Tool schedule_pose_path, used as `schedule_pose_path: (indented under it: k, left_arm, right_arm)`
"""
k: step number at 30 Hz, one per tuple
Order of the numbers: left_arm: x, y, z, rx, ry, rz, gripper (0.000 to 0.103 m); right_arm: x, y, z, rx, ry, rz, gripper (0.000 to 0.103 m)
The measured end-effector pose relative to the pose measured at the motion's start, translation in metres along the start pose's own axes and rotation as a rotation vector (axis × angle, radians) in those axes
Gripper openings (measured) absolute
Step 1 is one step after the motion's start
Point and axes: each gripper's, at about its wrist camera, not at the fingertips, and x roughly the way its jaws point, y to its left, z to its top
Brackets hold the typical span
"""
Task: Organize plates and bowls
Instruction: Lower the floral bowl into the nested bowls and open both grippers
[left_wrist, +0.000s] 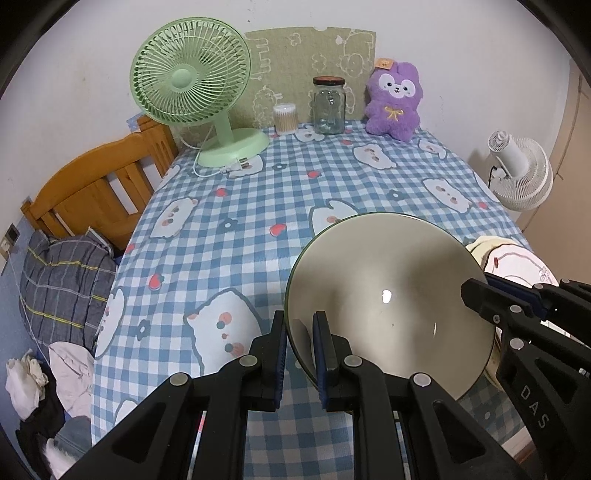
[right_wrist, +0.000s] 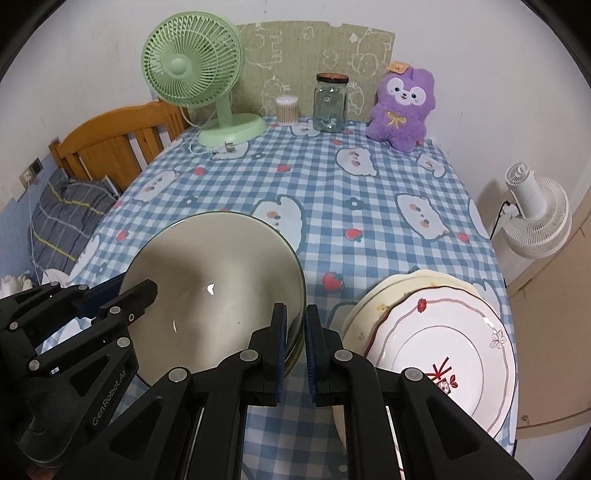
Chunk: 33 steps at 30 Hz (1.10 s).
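Left gripper (left_wrist: 300, 354): narrowly parted, pads astride the left rim of the bowl (left_wrist: 384, 295), wall pinched between them.
Right gripper (right_wrist: 294, 350): likewise narrowly parted, clamped on the opposite, right rim of the same bowl (right_wrist: 218, 288).
Bowl: pale olive-grey inside, dark rim, tilted with its mouth toward the cameras, gripped on both sides; whether the base touches the tabletop (right_wrist: 332, 184) cannot be told.
Plates (right_wrist: 443, 343): stacked just right of the bowl at the near right corner; white plate with red line and flower print on top, at least one cream plate beneath, its rim showing behind.
Progress, judged: plates seemingly gathered into one pile; bowl not yet set down; no second bowl visible, so likely late in the task. Remaining: placing the bowl, perhaps on or beside the plates.
Room: broad bare stretch of blue checked cloth ahead of and left of the bowl. Far edge occupied by green fan (left_wrist: 192, 77), cotton-swab tub (left_wrist: 285, 117), glass jar (left_wrist: 328, 105), purple plush (left_wrist: 393, 99), all well apart from the bowl.
Edges: plate stack near the right tabletop edge, white fan (right_wrist: 535, 218) beyond it; wooden bed frame (left_wrist: 99, 188) beyond the left edge.
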Motion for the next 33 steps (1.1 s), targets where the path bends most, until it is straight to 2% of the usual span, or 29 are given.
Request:
schedule_pose_path:
  k: [6, 8, 11, 13, 14, 15, 16, 18, 23, 33]
  left_arm:
    - [0.002, -0.002, -0.003, 0.007, -0.004, -0.009, 0.011]
    - [0.001, -0.002, -0.003, 0.002, -0.003, -0.021, 0.011]
    - [-0.001, -0.001, -0.001, 0.001, -0.018, -0.030, 0.021]
    - [-0.006, -0.004, 0.001, 0.020, -0.060, -0.009, 0.037]
    - [-0.009, -0.005, 0.003, 0.023, -0.080, -0.005, 0.042]
    - [-0.011, -0.006, 0.005, 0.026, -0.094, -0.004, 0.052]
    - [-0.011, -0.005, 0.006, 0.027, -0.098, 0.005, 0.054]
    - [-0.009, -0.003, 0.010, 0.021, -0.103, 0.016, 0.055]
    - [0.005, 0.005, 0.016, -0.006, -0.054, -0.003, 0.056]
    - [0.021, 0.010, 0.014, -0.005, -0.007, -0.038, 0.066]
  right_arm:
    - [0.003, -0.004, -0.004, 0.020, 0.004, 0.011, 0.012]
    - [0.003, -0.004, -0.005, 0.023, 0.000, 0.022, 0.015]
    - [0.003, -0.006, -0.004, 0.027, -0.005, 0.037, 0.017]
    - [0.000, -0.006, -0.002, 0.019, -0.020, 0.050, 0.019]
    - [-0.002, -0.005, -0.001, 0.013, -0.032, 0.053, 0.025]
    - [-0.004, -0.004, 0.000, 0.008, -0.045, 0.053, 0.029]
    - [-0.005, -0.004, 0.002, 0.008, -0.057, 0.048, 0.037]
    - [-0.007, -0.005, 0.006, 0.019, -0.069, 0.018, 0.044]
    - [-0.003, -0.014, 0.013, 0.043, -0.058, 0.032, 0.063]
    - [0.015, -0.020, 0.019, 0.064, 0.008, 0.075, 0.066]
